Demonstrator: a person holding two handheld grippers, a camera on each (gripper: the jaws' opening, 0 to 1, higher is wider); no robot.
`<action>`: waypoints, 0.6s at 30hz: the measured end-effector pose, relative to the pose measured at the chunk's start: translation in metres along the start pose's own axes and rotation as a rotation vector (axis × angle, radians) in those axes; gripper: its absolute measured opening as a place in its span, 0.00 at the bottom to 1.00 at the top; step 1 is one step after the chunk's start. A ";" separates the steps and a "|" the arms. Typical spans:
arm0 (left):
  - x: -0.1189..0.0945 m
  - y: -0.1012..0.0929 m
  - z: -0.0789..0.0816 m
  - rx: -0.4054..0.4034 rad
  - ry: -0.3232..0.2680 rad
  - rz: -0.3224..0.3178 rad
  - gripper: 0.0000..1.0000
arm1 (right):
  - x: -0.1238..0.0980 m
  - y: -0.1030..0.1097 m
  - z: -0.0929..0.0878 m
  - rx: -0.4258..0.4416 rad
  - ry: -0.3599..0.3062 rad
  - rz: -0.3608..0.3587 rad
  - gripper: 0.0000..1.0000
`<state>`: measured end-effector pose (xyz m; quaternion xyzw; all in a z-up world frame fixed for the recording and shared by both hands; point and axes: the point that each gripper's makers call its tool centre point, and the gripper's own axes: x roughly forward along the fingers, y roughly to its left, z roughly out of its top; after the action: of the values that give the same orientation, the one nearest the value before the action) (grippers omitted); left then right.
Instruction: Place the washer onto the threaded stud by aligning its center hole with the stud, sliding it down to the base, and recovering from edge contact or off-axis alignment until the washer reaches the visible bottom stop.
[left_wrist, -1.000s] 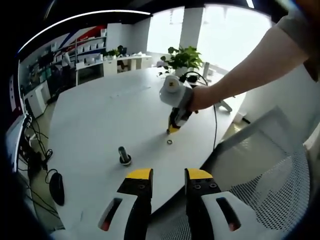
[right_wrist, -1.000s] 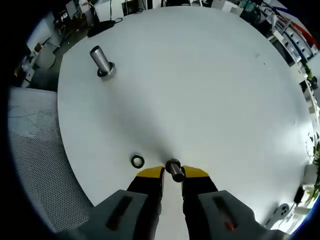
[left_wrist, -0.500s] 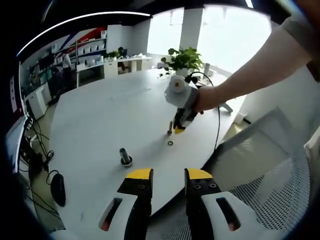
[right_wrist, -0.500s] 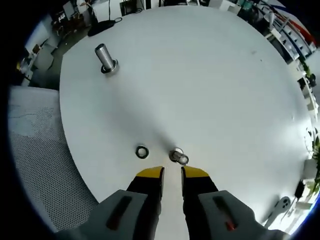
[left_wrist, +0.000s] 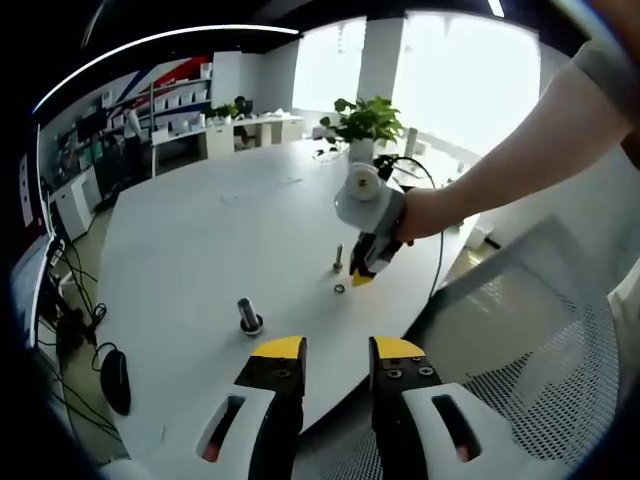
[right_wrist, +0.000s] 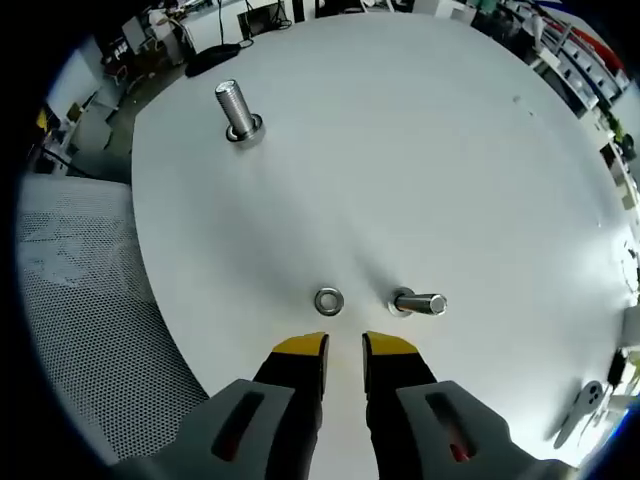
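- The right gripper (right_wrist: 341, 345) has let go of the threaded stud (right_wrist: 420, 303) it pinched a second ago and has drawn back from it; the stud now stands free on the white surface (right_wrist: 400, 150).
- The washer (right_wrist: 328, 300) lies flat on the surface just beside the stud, apart from it and not yet threaded over it, near the surface's edge closest to the person.
- In the right gripper view, the yellow-tipped fingers (right_wrist: 300, 347) stand slightly parted with nothing between them, just short of the washer.
- A second stud (right_wrist: 237, 108) stands upright on its base well apart from the pair, toward the same edge, next to the mesh chair (right_wrist: 70, 290).
- In the left gripper view, the right gripper (left_wrist: 366, 268), held in a person's hand (left_wrist: 425, 215), hangs tilted over the washer (left_wrist: 340, 289) and the stud (left_wrist: 338, 257).
- The left gripper (left_wrist: 336, 348) waits off the edge of the surface (left_wrist: 200, 230), its fingers (left_wrist: 278, 349) released and empty, with the second stud (left_wrist: 247, 315) ahead of them.
- A potted plant (left_wrist: 362, 122) stands at the far edge, and a black mouse (left_wrist: 114, 379) lies at the near left edge.
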<state>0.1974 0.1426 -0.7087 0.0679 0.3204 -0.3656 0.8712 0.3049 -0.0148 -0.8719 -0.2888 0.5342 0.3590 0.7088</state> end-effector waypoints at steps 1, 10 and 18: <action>0.000 0.000 0.000 0.001 0.001 0.000 0.23 | 0.000 0.002 0.001 -0.010 0.000 -0.001 0.16; -0.001 0.001 0.000 -0.006 -0.002 0.003 0.23 | 0.007 0.005 0.012 -0.025 -0.008 0.005 0.20; -0.001 0.001 -0.001 -0.012 -0.002 0.004 0.23 | 0.012 0.009 0.020 -0.069 -0.008 0.012 0.19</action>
<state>0.1971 0.1441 -0.7089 0.0628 0.3216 -0.3620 0.8727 0.3103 0.0085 -0.8782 -0.3085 0.5205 0.3824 0.6983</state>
